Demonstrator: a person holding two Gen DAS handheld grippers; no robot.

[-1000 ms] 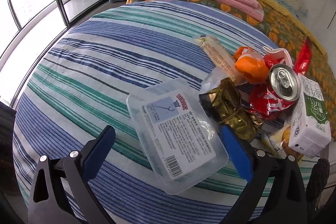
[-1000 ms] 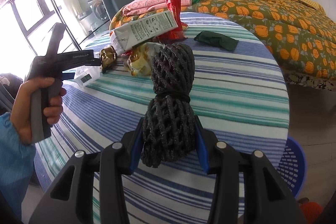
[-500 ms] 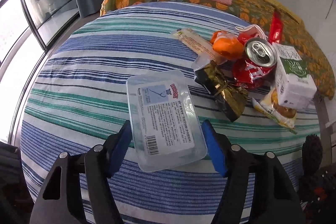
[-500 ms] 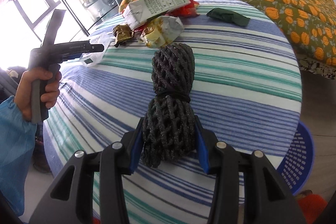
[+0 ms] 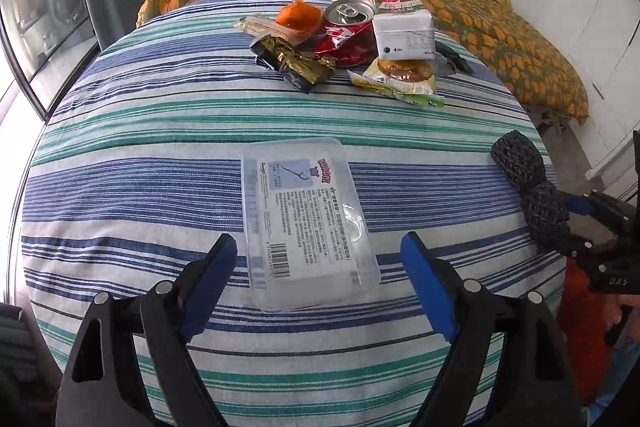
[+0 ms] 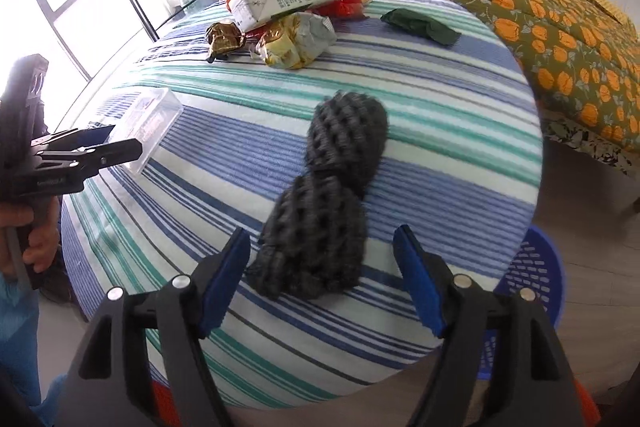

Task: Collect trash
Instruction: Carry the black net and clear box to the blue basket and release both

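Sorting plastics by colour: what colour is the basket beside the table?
Blue basket, seen best in the right wrist view.

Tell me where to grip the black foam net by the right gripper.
Grip the black foam net at its pinched waist, or across the near lobe, which lies between the right gripper pads, open and apart. Come from above, jaws squeezing its width: it lies flat and looks soft.

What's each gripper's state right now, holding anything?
Left gripper: open, just widened; clear plastic box between the jaws, not gripped.
Right gripper: open, just released black foam net.
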